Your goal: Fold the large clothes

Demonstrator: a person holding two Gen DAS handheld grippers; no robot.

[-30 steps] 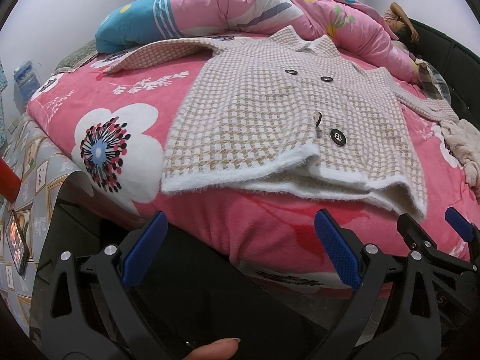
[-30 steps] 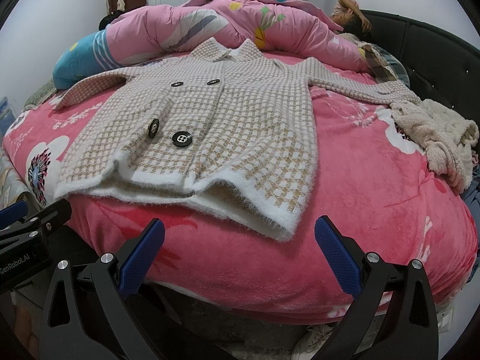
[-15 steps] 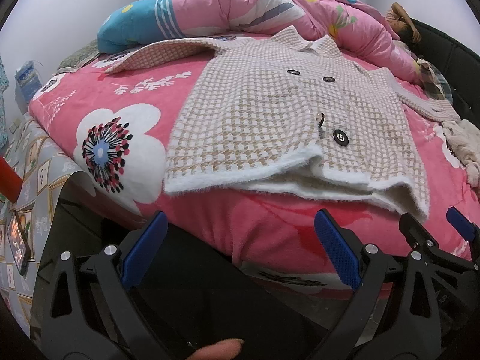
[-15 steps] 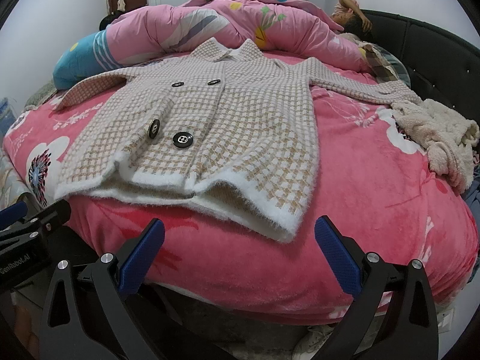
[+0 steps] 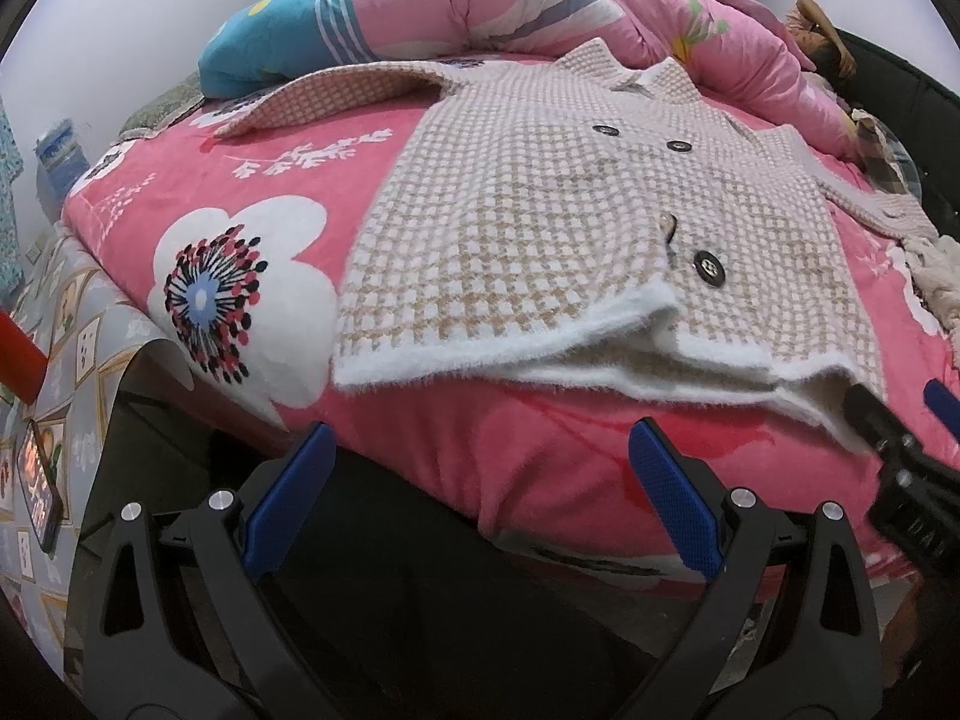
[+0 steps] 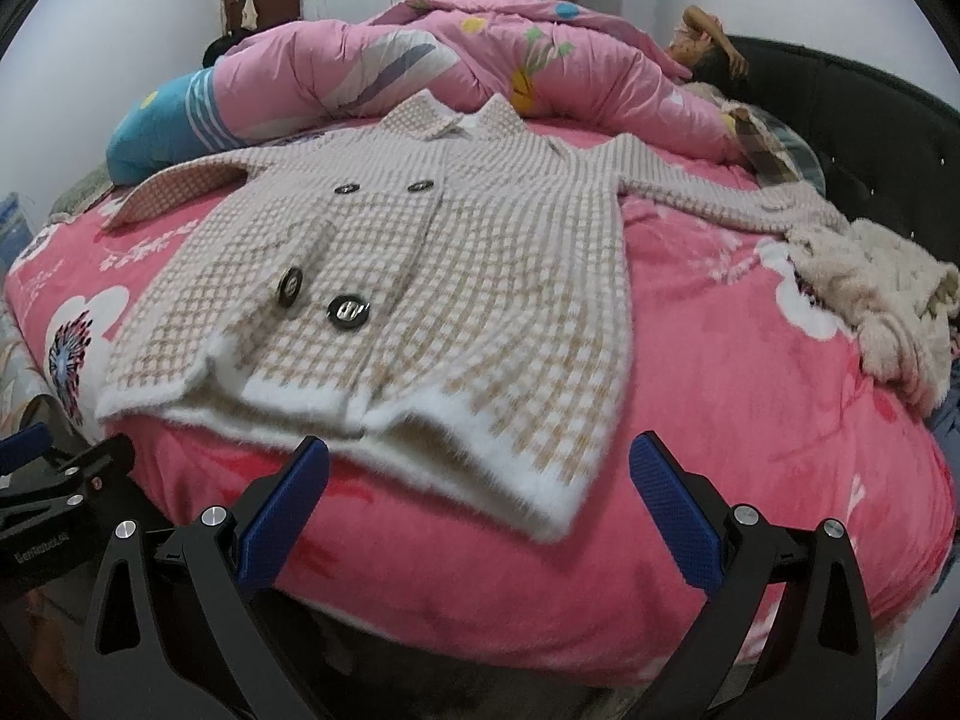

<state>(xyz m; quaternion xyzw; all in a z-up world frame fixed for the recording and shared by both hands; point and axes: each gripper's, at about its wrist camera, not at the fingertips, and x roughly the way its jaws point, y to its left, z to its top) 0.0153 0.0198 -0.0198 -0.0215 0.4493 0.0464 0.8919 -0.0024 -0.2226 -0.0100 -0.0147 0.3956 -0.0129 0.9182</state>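
A beige-and-white checked coat (image 5: 570, 228) (image 6: 420, 276) with dark buttons lies spread flat on the pink flowered bed, sleeves out to both sides, its fluffy white hem at the near edge. My left gripper (image 5: 480, 498) hangs open just below the bed edge, under the hem's left half. In the right wrist view, my right gripper (image 6: 477, 498) is open too, its fingers straddling the hem's right corner from below, apart from the cloth. The right gripper's tips also show at the far right of the left wrist view, close to that corner.
A pink quilt (image 6: 480, 60) and a blue pillow (image 5: 270, 42) are heaped behind the coat. A person (image 6: 708, 54) lies at the far right by the black headboard (image 6: 870, 120). A cream fluffy garment (image 6: 876, 300) sits at the bed's right. A phone (image 5: 39, 480) lies on the patterned floor.
Both grippers have moved up and forward toward the bed, so the coat hem looks nearer. The right gripper now reaches close to the hem's right corner. Both jaws stay open.
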